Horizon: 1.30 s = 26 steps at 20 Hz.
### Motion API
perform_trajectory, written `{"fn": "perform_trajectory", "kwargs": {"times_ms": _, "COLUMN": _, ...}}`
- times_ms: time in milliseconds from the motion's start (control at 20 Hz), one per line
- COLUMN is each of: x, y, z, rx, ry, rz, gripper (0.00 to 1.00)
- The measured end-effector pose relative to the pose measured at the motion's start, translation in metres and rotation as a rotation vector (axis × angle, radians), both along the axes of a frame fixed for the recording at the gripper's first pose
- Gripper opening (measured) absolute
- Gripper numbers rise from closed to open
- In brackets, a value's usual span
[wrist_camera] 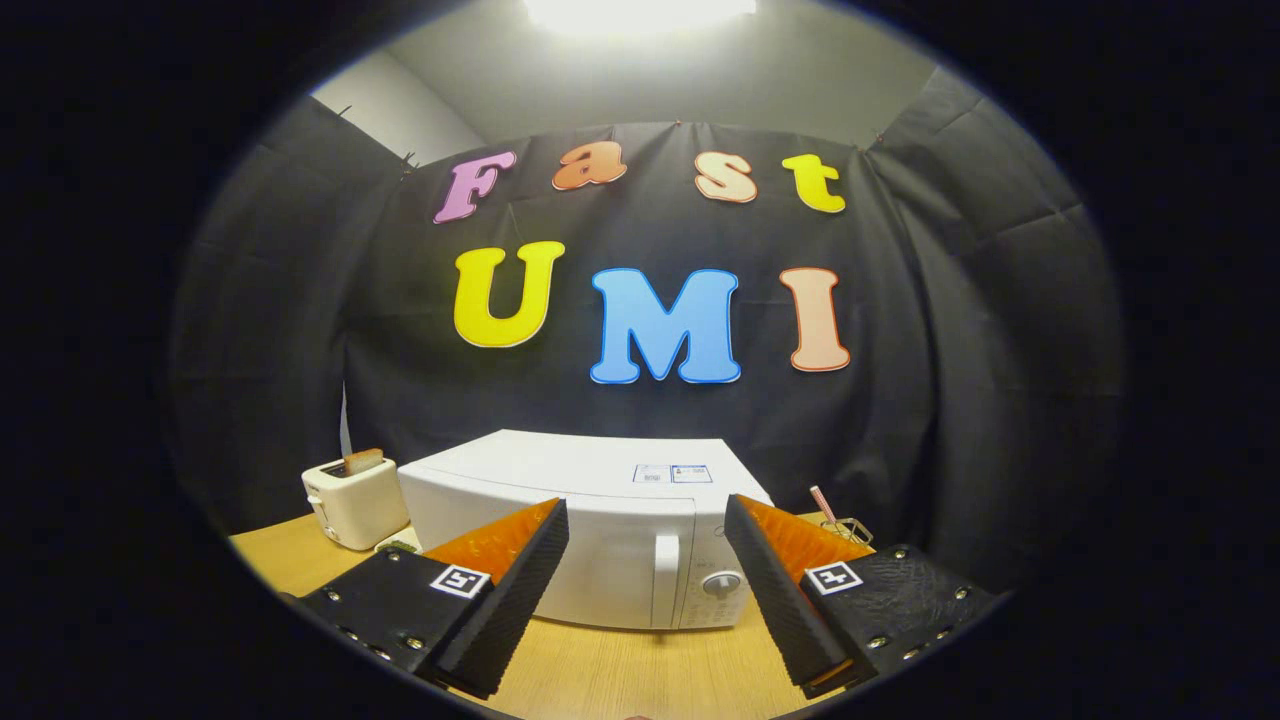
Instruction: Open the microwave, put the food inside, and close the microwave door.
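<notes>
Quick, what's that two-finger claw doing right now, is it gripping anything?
Gripper: open, holding nothing; the closed microwave sits just ahead of its fingers.

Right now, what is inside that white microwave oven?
Cannot tell: the white microwave oven has its door shut, hiding the inside. Labels lie on its top. The open gripper holds nothing, just short of its door handle.

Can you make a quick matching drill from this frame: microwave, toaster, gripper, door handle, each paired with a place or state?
Things:
1. microwave
2. toaster
3. gripper
4. door handle

Places or states:
A. open, nothing held
B. on the microwave front, seen between the fingers
C. on the wooden table, door closed
D. beside the microwave, a slice of bread sticking up from it

Pairs: 1-C, 2-D, 3-A, 4-B
</notes>
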<state>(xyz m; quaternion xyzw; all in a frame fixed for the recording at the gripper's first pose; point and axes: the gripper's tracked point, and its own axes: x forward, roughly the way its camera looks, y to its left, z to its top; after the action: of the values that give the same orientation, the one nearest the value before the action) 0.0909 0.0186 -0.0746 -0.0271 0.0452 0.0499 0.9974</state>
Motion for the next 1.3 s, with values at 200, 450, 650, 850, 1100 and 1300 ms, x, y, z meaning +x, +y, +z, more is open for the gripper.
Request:
{"fn": "perform_trajectory", "kwargs": {"times_ms": 200, "x": 0.024, "y": -0.001, "z": -0.024, "rx": -0.008, "ry": 0.035, "rz": -0.001, "gripper": 0.99}}
{"fn": "perform_trajectory", "kwargs": {"times_ms": 450, "x": 0.051, "y": -0.007, "z": -0.070, "rx": -0.027, "ry": 0.121, "rz": -0.004, "gripper": 0.99}}
{"fn": "perform_trajectory", "kwargs": {"times_ms": 650, "x": 0.062, "y": -0.011, "z": -0.100, "rx": -0.034, "ry": 0.170, "rz": -0.009, "gripper": 0.99}}
{"fn": "perform_trajectory", "kwargs": {"times_ms": 850, "x": 0.071, "y": -0.010, "z": -0.125, "rx": -0.046, "ry": 0.221, "rz": 0.000, "gripper": 0.99}}
{"fn": "perform_trajectory", "kwargs": {"times_ms": 1100, "x": 0.079, "y": -0.013, "z": -0.152, "rx": -0.024, "ry": 0.288, "rz": -0.010, "gripper": 0.92}}
{"fn": "perform_trajectory", "kwargs": {"times_ms": 1300, "x": 0.084, "y": -0.015, "z": -0.170, "rx": 0.045, "ry": 0.358, "rz": -0.029, "gripper": 0.80}}
